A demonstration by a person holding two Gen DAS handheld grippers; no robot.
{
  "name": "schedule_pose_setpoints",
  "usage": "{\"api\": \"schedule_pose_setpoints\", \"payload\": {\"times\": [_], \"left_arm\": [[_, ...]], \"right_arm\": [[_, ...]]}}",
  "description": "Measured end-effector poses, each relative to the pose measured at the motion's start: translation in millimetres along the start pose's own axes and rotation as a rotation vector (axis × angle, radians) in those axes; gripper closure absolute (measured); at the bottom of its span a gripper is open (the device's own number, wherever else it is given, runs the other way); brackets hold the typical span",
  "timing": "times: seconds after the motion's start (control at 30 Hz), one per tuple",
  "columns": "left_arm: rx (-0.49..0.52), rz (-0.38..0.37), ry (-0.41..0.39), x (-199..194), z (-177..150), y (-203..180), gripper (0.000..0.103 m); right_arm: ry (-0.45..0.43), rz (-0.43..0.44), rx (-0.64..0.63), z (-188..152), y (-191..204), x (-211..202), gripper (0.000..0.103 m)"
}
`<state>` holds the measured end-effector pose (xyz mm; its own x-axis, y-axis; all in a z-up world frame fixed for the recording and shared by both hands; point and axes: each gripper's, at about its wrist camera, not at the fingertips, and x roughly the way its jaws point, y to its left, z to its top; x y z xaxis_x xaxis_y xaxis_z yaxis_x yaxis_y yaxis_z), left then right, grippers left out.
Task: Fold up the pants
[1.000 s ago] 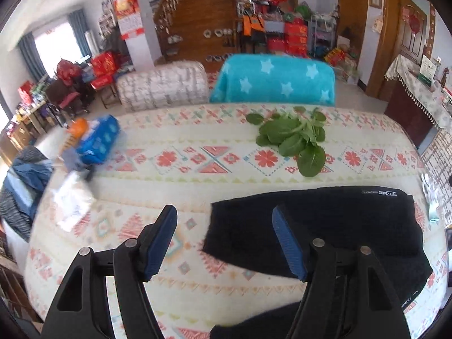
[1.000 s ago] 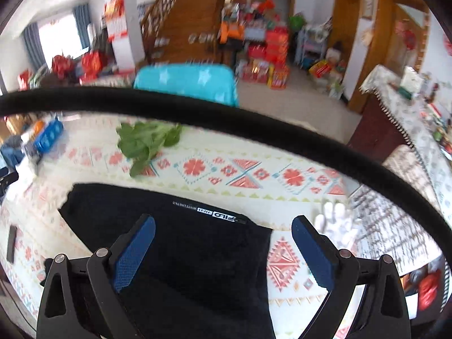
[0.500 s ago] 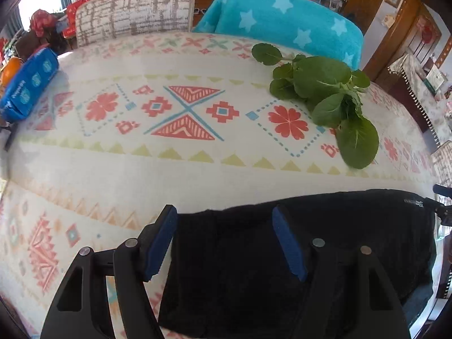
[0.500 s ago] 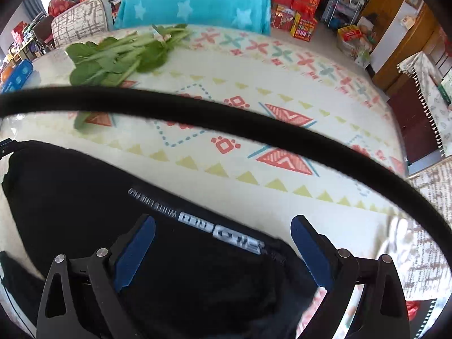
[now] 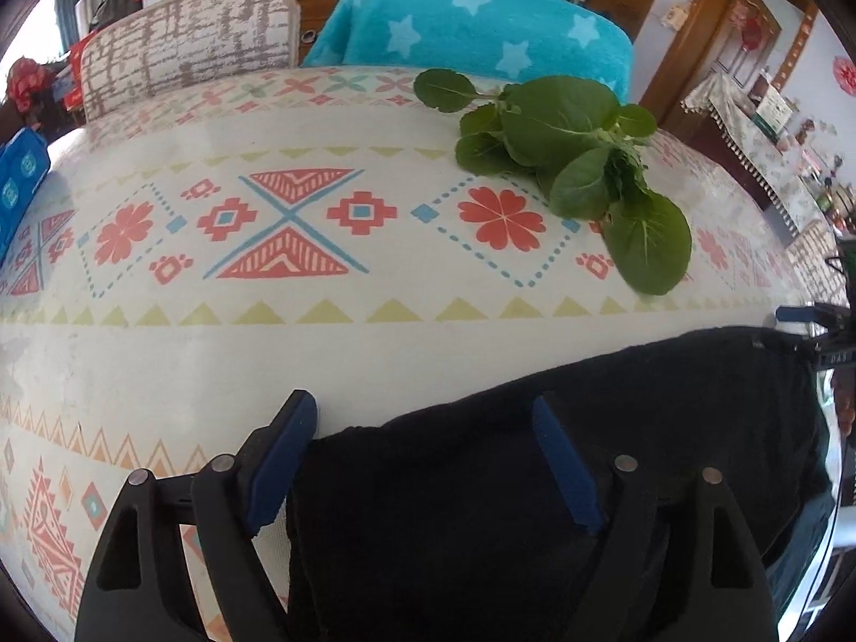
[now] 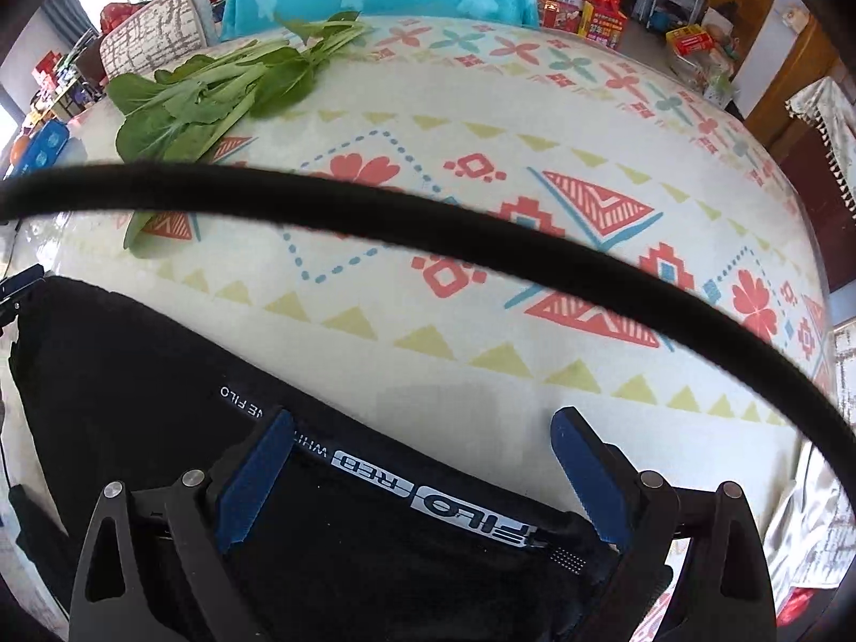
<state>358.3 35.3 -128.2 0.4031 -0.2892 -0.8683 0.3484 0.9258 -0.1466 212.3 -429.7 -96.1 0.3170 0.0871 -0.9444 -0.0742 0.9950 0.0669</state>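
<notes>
**Pants, black, on patterned table — both grippers poised at far edge**

Item: pants (image 5: 615, 428), black knit with a printed logo band, lying flat across the lower half of both wrist views on the patterned tablecloth (image 5: 224, 374).

Left gripper (image 5: 425, 449): jaws wide and have just been opening; the cloth's left corner lies between the blue pads, unpinched as far as can be seen.

Right gripper (image 6: 422, 460): jaws wide apart, straddling the logo edge at lower centre; nothing clamped.

Nearby: leafy greens (image 5: 578, 160), upper right of the left view, well apart from the cloth. Black cable (image 6: 428, 230) crosses the right view.

Handling note, as judgement: each pair of jaws should take the edge at matching points, bite through every layer, and close together so the fold lifts evenly. Keep the carry low, clear of the greens.
</notes>
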Motion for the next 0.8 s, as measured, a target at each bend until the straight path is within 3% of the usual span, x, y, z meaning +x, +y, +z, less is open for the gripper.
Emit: {"api": "schedule_pose_setpoints", "payload": {"times": [0.03,0.07,0.13,0.17,0.2,0.27,0.33,0.47,0.8], "left_arm": [[0.019,-0.001,0.005,-0.4,-0.6,-2.4,0.027],[0.043,0.007,0.010,-1.4,-0.9,-5.8,0.052],[0.089,-0.030,0.033,-2.7,-1.6,-13.4,0.089],[0.095,-0.052,0.042,-3.8,-2.6,-16.1,0.089],[0.117,-0.038,0.041,-3.7,-3.7,-20.4,0.089],[0.128,-0.027,0.037,-3.9,-5.0,-22.4,0.089],[0.102,-0.042,0.031,-5.0,-3.6,-18.1,0.089],[0.051,-0.075,0.006,-15.6,-2.8,-8.4,0.090],[0.072,-0.102,-0.076,-57.2,-11.2,-20.0,0.090]], "right_arm": [[0.001,0.009,-0.005,-0.5,1.0,-0.2,0.005],[0.000,0.013,-0.018,-1.6,3.2,-0.9,0.007],[-0.011,0.037,-0.041,-3.4,9.3,-5.3,0.023],[-0.013,0.056,-0.053,-4.0,13.1,-8.5,0.045],[-0.004,0.080,-0.057,-3.8,17.3,-10.6,0.074],[0.001,0.047,-0.080,-4.5,22.2,-11.4,0.081],[0.004,0.060,-0.064,-4.9,21.7,-12.3,0.096],[-0.025,0.067,-0.030,-9.3,19.3,-24.4,0.101],[-0.092,0.115,-0.004,-46.7,26.5,-77.6,0.103]]}}
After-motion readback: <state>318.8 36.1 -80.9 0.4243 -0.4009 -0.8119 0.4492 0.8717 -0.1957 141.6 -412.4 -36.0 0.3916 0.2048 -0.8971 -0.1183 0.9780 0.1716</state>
